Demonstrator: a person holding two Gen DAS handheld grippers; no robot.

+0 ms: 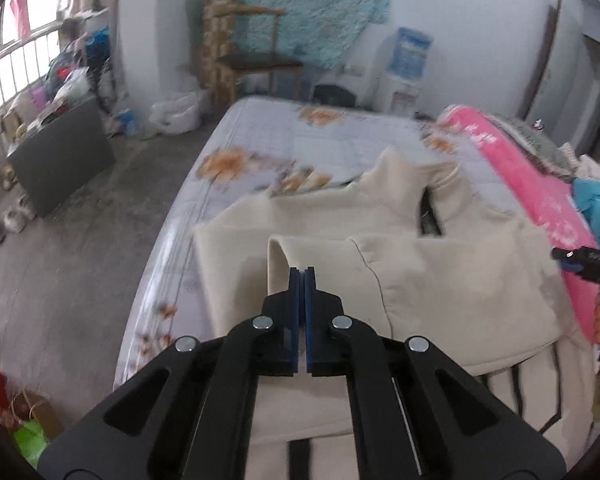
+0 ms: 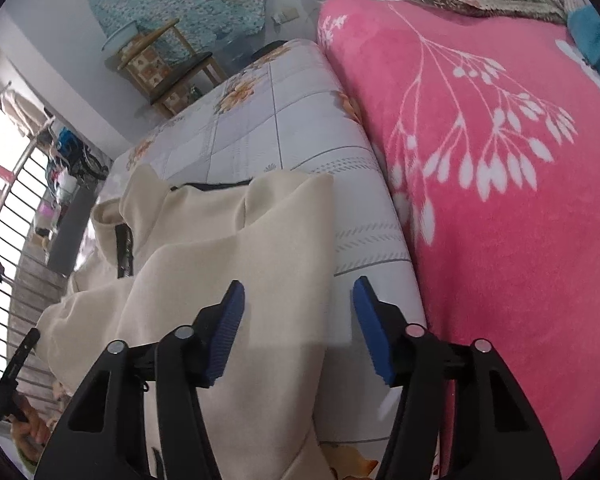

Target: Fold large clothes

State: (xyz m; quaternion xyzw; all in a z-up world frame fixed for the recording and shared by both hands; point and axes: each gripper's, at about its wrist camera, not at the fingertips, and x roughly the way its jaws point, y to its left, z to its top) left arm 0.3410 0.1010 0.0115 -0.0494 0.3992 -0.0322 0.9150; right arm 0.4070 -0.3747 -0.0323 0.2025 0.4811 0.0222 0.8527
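We fold a cream fleece jacket [image 1: 440,264] on the floral-quilted bed [image 1: 300,140].
Left tool [image 1: 303,270] clenched on a cream fold; right tool [image 2: 298,292] released, pink leaf-print blanket [image 2: 500,160] crowding beside.

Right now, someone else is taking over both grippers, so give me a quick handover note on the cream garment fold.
Left gripper: shut, with a raised fold of the cream garment at its tips; whether it pinches the cloth is unclear.
Right gripper: open, over the garment's edge on its side, pads not pressing cloth.
Garment: spread on the floral sheet, beside the pink blanket, collar end away from you.
Done: one part is already laid over the body.
Left: right gripper has to take its edge, then finish the folds and flatten.
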